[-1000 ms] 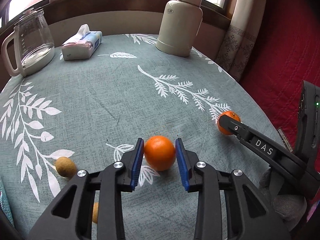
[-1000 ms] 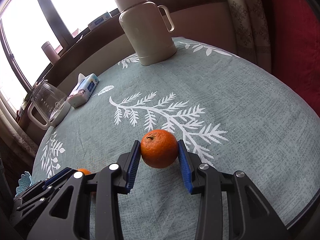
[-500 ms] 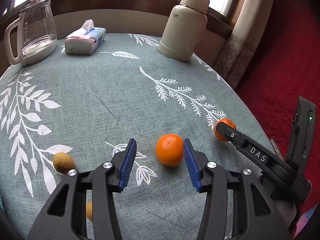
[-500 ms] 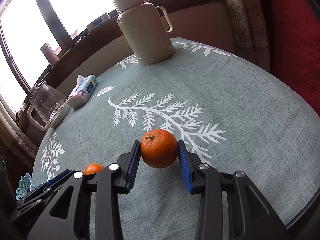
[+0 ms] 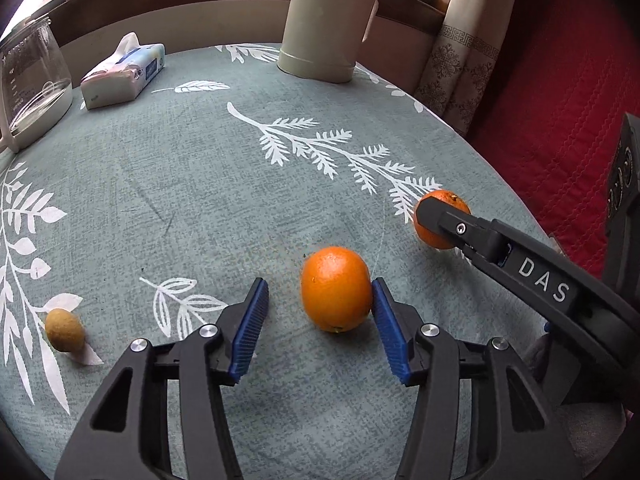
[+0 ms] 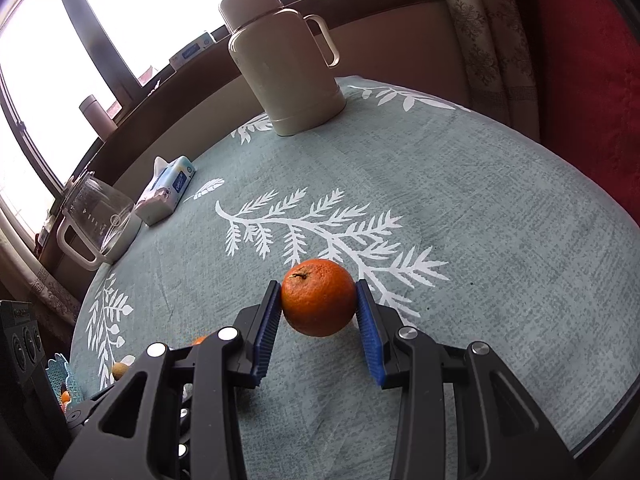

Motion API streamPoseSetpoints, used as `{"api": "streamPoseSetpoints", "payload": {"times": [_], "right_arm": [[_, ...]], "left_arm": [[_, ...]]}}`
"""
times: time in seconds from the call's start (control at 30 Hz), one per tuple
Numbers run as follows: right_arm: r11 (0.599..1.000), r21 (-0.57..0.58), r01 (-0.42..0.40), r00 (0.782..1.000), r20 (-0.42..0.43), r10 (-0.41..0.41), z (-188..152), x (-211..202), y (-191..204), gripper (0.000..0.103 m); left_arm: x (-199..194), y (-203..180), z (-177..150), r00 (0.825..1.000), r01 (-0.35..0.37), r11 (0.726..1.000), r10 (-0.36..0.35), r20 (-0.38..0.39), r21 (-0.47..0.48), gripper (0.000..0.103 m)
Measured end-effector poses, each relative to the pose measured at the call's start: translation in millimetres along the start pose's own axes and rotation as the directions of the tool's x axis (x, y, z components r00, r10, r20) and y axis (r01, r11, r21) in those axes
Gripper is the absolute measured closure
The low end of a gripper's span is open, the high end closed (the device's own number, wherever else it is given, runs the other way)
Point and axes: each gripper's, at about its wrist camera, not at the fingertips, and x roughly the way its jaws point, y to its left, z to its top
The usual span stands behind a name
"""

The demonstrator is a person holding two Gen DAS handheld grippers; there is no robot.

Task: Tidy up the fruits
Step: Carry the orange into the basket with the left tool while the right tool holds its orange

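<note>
The left gripper (image 5: pixel 318 330) gapes around a smooth orange (image 5: pixel 336 288) on the table (image 5: pixel 200 184); the right gripper (image 6: pixel 318 330) seemingly pinches a rougher orange (image 6: pixel 319 297). Next: lift it away.

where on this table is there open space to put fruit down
The widest bare cloth is mid-table, bordered by the tissue pack, the thermos and the glass jug. Crowded: the near edge, with both oranges, the small brown fruit and both grippers.
</note>
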Motion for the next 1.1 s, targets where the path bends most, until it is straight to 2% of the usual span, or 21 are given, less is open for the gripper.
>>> {"api": "streamPoseSetpoints", "payload": {"times": [0.07,0.33,0.57,0.83,1.1], "right_arm": [[1.0,0.001,-0.001,1.0,0.0,0.001,0,0,0,0.065],[1.0,-0.001,-0.01,1.0,0.005,0.01,0,-2,0,0.065],[0.999,-0.029,-0.022,1.0,0.016,0.022,-2,-4,5,0.065],[0.998,-0.05,-0.028,0.999,0.019,0.029,-3,-5,8,0.065],[0.997,-0.073,-0.021,1.0,0.017,0.023,-5,-4,12,0.065]], "left_arm": [[-1,-3,0,1.0,0.027,1.0,-0.027,0.002,0.009,0.068],[-22,2,-4,0.999,-0.017,1.0,0.017,0.047,0.005,0.068],[-71,24,-9,0.986,-0.064,0.997,0.069,0.149,-0.043,0.068],[-141,70,-30,0.949,-0.139,0.981,0.171,0.264,-0.135,0.068],[-194,123,-60,0.911,-0.196,0.945,0.274,0.309,-0.262,0.068]]}}
